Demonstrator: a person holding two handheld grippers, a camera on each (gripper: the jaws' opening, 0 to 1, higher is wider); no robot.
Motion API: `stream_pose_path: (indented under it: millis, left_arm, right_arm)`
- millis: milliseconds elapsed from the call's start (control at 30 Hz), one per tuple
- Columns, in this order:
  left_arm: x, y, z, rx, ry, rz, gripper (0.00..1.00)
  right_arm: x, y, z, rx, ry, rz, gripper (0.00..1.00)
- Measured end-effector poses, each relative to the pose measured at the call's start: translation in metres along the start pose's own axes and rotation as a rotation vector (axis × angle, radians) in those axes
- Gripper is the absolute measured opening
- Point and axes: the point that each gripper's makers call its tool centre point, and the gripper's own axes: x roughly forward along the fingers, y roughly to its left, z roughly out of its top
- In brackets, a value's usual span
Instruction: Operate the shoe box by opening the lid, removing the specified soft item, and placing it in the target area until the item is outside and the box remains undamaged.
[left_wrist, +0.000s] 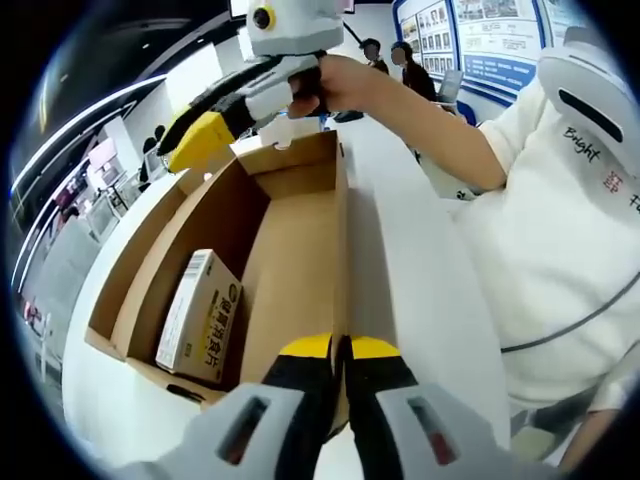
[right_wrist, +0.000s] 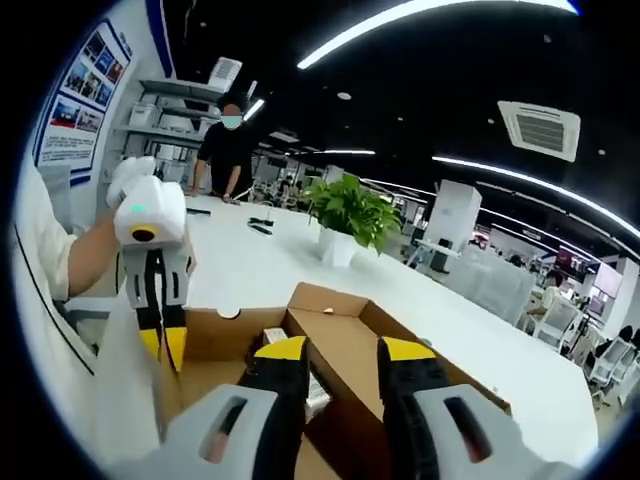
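An open brown cardboard shoe box lies on a white table. Inside, against its left wall, lies a tan printed packet. My left gripper is shut, its yellow tips pinching the top edge of the box's right wall. In the right gripper view the left gripper points down onto that same wall. My right gripper is open and hovers over the box with nothing between its jaws. In the left gripper view the right gripper hangs above the box's far left corner, held by a hand.
The white table stretches away past the box and carries a potted green plant. A person stands at its far side. The person's white shirt is close on the right of the box.
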Motion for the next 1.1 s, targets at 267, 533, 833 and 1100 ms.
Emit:
stream_pose_path:
  millis: [267,533,833,1100]
  left_arm:
    - [0.0,0.0,0.0,0.0,0.001,0.003,0.03]
    - [0.0,0.0,0.0,-0.004,0.003,-0.003,0.03]
    - [0.001,0.0,0.0,-0.008,0.009,0.0,0.03]
    - [0.001,0.0,0.0,-0.007,0.005,-0.003,0.03]
  right_arm:
    - [0.017,0.024,-0.018,-0.029,0.077,0.076,0.27]
    - [0.033,0.031,-0.024,-0.084,0.137,0.085,0.26]
    - [0.03,0.042,-0.026,-0.089,0.136,0.132,0.28]
    - [0.035,0.04,-0.029,-0.082,0.144,0.113,0.27]
